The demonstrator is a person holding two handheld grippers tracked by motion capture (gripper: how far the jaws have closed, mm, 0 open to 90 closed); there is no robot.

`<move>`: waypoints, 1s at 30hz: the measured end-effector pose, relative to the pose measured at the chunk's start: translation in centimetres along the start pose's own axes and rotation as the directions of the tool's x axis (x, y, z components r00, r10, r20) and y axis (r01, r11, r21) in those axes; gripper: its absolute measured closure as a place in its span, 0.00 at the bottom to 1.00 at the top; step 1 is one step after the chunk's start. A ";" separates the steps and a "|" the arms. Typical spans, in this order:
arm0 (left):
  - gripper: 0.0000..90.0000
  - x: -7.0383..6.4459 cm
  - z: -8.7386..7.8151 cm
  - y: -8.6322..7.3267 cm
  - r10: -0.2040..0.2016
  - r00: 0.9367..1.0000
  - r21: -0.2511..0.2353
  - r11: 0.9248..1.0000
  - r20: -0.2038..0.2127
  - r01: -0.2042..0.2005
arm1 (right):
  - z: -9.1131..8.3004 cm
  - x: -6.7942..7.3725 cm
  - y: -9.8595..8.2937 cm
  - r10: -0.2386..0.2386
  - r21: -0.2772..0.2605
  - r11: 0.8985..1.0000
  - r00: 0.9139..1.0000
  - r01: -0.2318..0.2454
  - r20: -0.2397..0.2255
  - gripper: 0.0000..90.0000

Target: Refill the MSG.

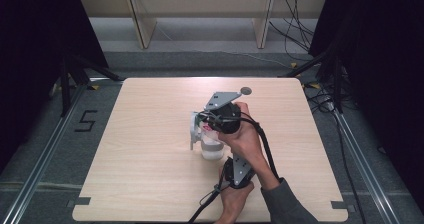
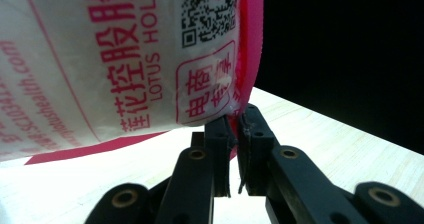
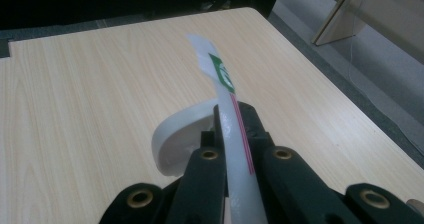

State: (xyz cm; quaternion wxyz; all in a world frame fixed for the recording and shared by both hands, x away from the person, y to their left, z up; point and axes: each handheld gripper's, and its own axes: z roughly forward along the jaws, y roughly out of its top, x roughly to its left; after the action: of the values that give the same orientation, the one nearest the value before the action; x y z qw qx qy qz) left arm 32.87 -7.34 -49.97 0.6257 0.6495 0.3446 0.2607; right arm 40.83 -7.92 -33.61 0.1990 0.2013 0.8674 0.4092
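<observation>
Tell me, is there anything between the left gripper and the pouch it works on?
Nothing visible. The left gripper is shut on the pink edge of the pouch, so jaws and pouch already touch. The right gripper is shut on a white strip.

Two hand-held grippers, left gripper (image 1: 226, 160) and right gripper (image 1: 206, 124), are seen meeting over a white cup (image 1: 212, 149) on a wooden table (image 1: 140, 149).

Both grippers have black linked jaws with brass pivot pins, grey triangular top plates, black trailing cables; the right arm wears a grey sleeve (image 1: 287, 204).
</observation>
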 end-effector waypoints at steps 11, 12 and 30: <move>0.93 0.0 -0.1 0.0 0.007 1.000 0.005 1.000 0.000 -0.007 | -0.1 -0.1 0.0 -0.014 0.001 1.000 1.000 0.014 -0.004 1.00; 0.93 0.0 -0.1 0.0 0.007 1.000 0.006 1.000 0.000 -0.007 | -0.1 -0.1 0.0 -0.013 0.000 1.000 1.000 0.013 -0.003 1.00; 0.93 -0.1 -0.1 0.0 0.005 1.000 0.001 1.000 0.002 -0.005 | -0.2 0.0 -0.1 0.011 -0.002 1.000 1.000 -0.011 0.007 1.00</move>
State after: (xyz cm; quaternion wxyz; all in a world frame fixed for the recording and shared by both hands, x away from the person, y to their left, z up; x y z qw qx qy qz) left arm 32.75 -7.32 -49.94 0.6248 0.6511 0.3425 0.2614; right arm 40.69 -8.09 -33.54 0.2000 0.2075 0.8652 0.4103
